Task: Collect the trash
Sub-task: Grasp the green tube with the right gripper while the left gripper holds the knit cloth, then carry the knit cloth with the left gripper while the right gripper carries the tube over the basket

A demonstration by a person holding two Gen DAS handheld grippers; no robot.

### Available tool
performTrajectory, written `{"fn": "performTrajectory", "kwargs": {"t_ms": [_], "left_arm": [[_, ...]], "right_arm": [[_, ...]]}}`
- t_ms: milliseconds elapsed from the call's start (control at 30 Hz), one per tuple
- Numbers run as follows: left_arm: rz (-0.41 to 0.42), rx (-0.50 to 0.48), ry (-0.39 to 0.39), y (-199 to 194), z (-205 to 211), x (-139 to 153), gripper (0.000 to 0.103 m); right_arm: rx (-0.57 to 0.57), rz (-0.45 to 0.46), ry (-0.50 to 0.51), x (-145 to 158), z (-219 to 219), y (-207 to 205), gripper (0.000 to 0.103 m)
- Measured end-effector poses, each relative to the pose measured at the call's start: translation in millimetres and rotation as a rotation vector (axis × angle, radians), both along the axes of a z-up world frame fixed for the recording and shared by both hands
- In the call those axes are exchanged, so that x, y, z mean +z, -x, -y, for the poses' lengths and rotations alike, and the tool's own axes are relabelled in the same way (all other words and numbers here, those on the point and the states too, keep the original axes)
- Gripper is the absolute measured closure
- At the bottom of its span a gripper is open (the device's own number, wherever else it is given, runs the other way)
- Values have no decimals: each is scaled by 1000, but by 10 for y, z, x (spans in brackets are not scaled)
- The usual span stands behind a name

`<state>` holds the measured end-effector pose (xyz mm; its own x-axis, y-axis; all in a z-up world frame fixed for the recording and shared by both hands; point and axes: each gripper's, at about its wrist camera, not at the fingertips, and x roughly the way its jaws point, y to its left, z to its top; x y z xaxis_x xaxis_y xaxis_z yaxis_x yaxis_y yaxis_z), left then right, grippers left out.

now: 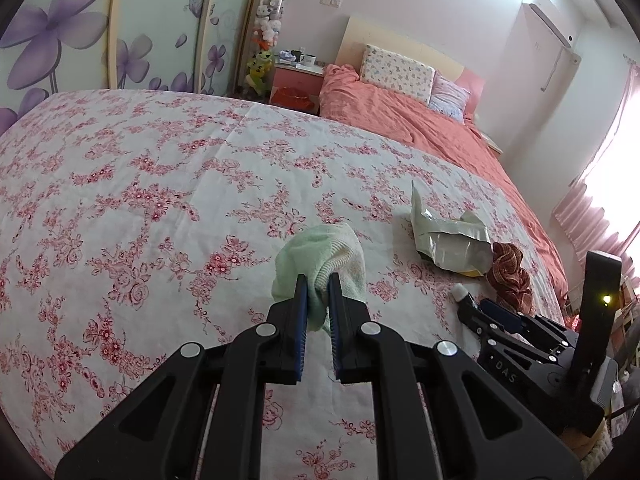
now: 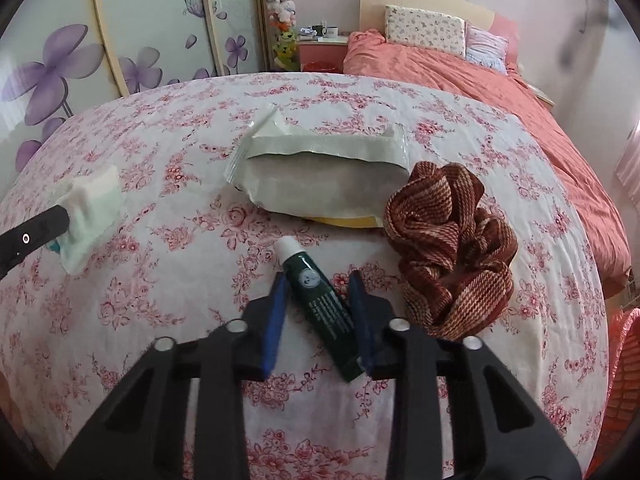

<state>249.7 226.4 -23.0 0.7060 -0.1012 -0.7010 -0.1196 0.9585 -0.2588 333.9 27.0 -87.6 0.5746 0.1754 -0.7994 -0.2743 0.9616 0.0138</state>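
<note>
My left gripper is shut on a pale green sock, held just above the flowered bedspread. The right wrist view shows that sock at the far left. A dark green tube with a white cap lies slanted on the bedspread between the jaws of my right gripper. Cloth shows between the tube and the blue pads, so the jaws flank it without a clear squeeze. In the left wrist view the right gripper sits low at the right, with the tube's cap at its tip.
A crumpled silver foil bag lies past the tube, with something yellow under its near edge. A brown striped knitted cloth is bunched to its right. A coral duvet, pillows and a pink nightstand stand farther back.
</note>
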Motion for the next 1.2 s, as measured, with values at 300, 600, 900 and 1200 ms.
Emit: {"fn": "performTrajectory", "kwargs": {"t_ms": [300, 600, 900, 1200], "left_arm": [[13, -13, -4, 29, 86, 61, 93], [46, -58, -5, 130, 329, 202, 93], [82, -125, -14, 244, 718, 359, 93], [109, -213, -9, 368, 1182, 455, 93]], "right_arm": [[-31, 20, -109, 164, 216, 157, 84], [-86, 97, -180, 494, 601, 545, 84], [-182, 184, -196, 729, 1076, 925, 83], [-294, 264, -211, 906, 1583, 1308, 83]]}}
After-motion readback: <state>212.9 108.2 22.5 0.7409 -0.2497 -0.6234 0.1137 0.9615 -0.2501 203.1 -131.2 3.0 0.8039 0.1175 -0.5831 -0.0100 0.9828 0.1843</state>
